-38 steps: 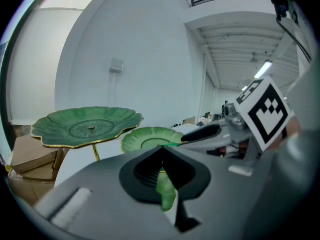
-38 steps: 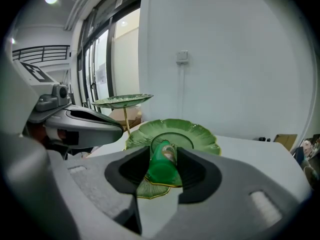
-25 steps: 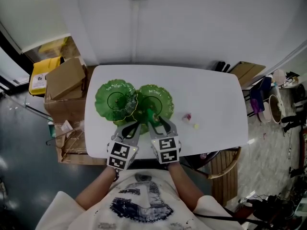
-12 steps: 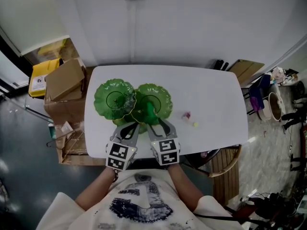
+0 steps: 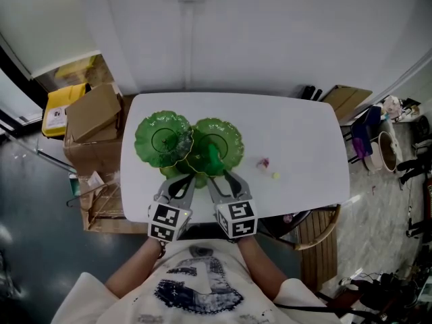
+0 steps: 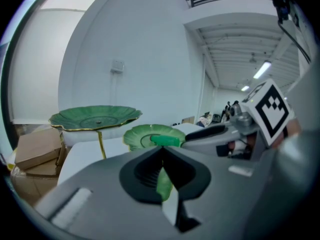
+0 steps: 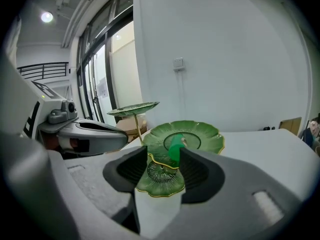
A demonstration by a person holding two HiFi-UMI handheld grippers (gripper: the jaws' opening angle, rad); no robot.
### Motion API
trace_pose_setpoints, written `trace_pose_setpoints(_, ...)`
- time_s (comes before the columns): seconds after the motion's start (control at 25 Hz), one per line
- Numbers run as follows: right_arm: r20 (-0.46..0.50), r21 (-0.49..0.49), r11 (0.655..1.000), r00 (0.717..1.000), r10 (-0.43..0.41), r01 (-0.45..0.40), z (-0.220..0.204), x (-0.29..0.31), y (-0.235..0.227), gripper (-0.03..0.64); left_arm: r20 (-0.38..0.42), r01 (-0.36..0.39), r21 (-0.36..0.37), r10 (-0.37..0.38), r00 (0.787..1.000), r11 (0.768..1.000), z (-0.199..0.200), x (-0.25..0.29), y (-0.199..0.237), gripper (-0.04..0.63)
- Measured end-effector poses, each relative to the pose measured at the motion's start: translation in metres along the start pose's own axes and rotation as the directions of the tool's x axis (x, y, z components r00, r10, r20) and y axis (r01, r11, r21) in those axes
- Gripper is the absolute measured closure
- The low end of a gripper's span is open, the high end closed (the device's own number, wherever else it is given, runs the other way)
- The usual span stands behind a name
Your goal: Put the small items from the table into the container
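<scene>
Head view shows a white table (image 5: 297, 127) with a green dish stand (image 5: 163, 138) on its left half: two wide leaf-shaped dishes side by side and a small dish (image 7: 160, 176) set lower on the near side. Cardboard boxes (image 5: 91, 110) sit on the floor to the left of the table.

Both tools reach in from the near edge to the stand. The left gripper (image 5: 179, 177) has its jaws closed together. A sliver of green dish shows in the slot behind the tips, and I cannot tell whether the jaws pinch the rim or only lie over it. The right gripper (image 5: 219, 175) has its jaws spread wide on either side of the small dish, clamping nothing. A small green piece (image 7: 175, 146) stands at the tips, just beside the right jaw and well apart from the left one, over the right-hand wide dish.

Two small items still lie on bare table to the right of the stand and well apart from it: a pink item (image 5: 262, 163) and, just nearer and to its right, a yellow item (image 5: 275, 176).

The step in hand looks like dropping the green piece onto the stand. Next, the right gripper would need to draw back clear of the dishes, swing right, and close on the pink or yellow item. Both are tiny, so the jaws must come down low and centred.
</scene>
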State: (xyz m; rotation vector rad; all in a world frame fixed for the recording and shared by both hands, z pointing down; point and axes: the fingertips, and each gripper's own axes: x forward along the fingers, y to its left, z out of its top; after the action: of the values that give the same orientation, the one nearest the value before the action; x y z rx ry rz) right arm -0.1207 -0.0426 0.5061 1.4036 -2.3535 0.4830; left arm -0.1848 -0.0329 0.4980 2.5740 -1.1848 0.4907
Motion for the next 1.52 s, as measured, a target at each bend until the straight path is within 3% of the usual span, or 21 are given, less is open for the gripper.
trace_pose_setpoints(0.24,0.028,0.010,1.000,0.999,0.025,-0.025,0.003,-0.007,0.007,0.424,-0.002,-0.009,0.001,0.009,1.000,1.000,-0.002,-0.007,0.002,0.606)
trace_pose_setpoints(0.28,0.033,0.008,1.000,0.999,0.024,-0.024,0.004,-0.009,0.008,0.454,-0.001,-0.011,0.000,0.011,1.000,1.000,-0.002,-0.009,0.003,0.604)
trace_pose_setpoints(0.44,0.059,0.006,1.000,0.998,0.016,-0.017,0.009,-0.016,0.009,0.465,0.014,-0.022,-0.002,0.022,1.000,1.000,0.001,-0.018,0.006,0.606)
trace_pose_setpoints(1.0,0.133,-0.002,1.000,0.991,-0.012,0.012,0.033,-0.028,0.007,0.611,0.053,-0.084,-0.012,0.084,0.995,0.996,0.015,-0.035,0.020,0.606)
trace_pose_setpoints(1.52,0.131,-0.003,1.000,0.991,-0.017,0.018,0.035,-0.026,0.002,0.617,0.047,-0.067,0.018,0.066,0.997,0.998,0.019,-0.027,0.017,0.604)
